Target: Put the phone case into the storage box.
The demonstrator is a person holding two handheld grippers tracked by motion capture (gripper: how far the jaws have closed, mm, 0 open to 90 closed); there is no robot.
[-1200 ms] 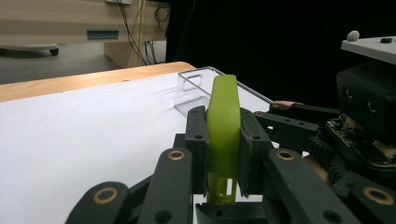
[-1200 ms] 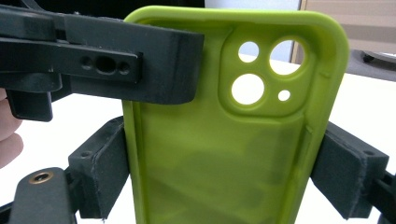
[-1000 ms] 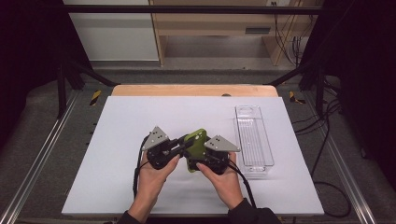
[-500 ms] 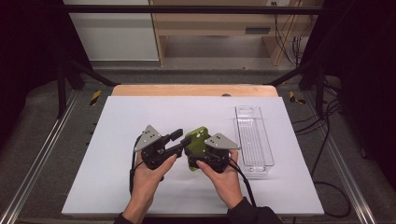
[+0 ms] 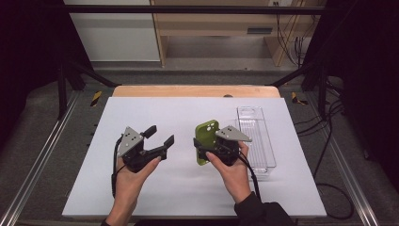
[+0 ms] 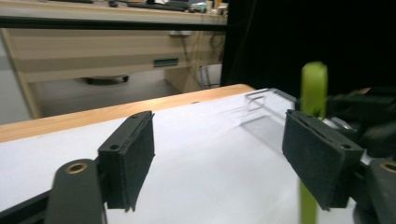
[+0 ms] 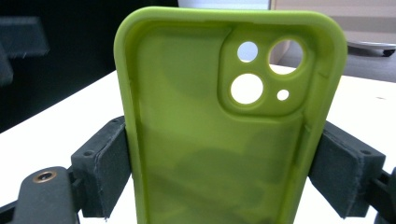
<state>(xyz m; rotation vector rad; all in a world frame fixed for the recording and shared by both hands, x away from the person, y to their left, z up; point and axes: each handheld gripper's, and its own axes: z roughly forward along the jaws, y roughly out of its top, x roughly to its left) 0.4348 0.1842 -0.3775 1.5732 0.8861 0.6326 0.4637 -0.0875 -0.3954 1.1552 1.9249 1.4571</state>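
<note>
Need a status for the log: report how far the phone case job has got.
Done: the left gripper has just opened its jaws and stands apart, empty. In hand: the right gripper clamps the green phone case by its sides, above the table. Left, probably: placing it in the clear tray, which looks empty.

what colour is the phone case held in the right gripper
Lime green, a plain matte finish, on the phone case. It shows best in the right gripper view.
</note>
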